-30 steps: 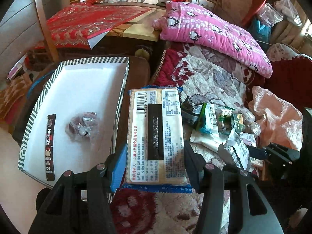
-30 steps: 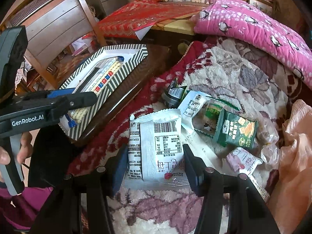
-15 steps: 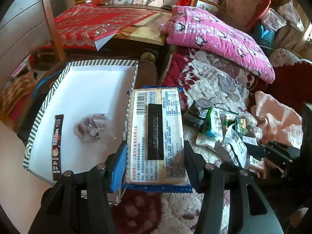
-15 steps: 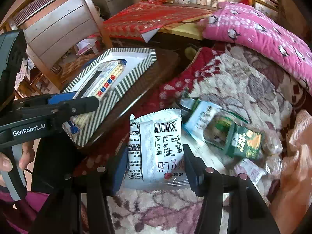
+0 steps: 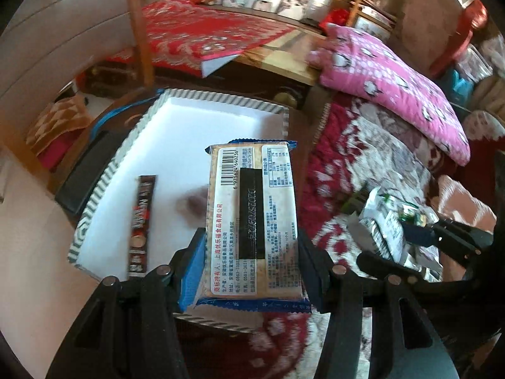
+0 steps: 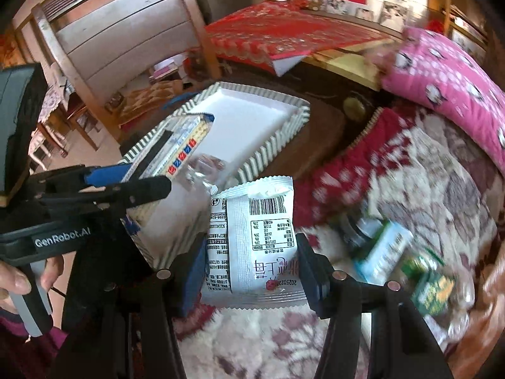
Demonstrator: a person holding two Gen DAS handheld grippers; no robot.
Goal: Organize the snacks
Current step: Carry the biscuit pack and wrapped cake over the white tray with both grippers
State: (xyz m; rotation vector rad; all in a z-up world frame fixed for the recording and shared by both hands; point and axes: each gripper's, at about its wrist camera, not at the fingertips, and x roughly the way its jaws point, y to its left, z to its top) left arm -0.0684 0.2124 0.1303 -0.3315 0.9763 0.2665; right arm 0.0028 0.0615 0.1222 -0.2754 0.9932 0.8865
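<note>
My left gripper (image 5: 249,268) is shut on a long cracker pack (image 5: 251,218) with a blue-edged wrapper, held over the near right corner of the white striped-rim tray (image 5: 189,145). In the tray lie a dark coffee stick (image 5: 140,224) and a small clear bag of sweets (image 5: 192,202), partly hidden behind the pack. My right gripper (image 6: 249,271) is shut on a white snack pouch (image 6: 252,240), hanging beside the tray (image 6: 252,126) at its near edge. The left gripper (image 6: 139,186) with its cracker pack (image 6: 180,145) shows at the left of the right wrist view.
Several loose snack packs (image 6: 397,255) lie on the flowered blanket (image 6: 426,173) at right. A pink pillow (image 5: 394,88) sits behind them. A wooden chair (image 6: 126,31) and a red-clothed table (image 5: 214,34) stand beyond the tray. A person's hand (image 6: 12,281) grips the left tool.
Both grippers have swung left with their packs, from over the blanket toward the tray. The cracker pack now overlaps the tray; the pouch has left the snack pile behind.
</note>
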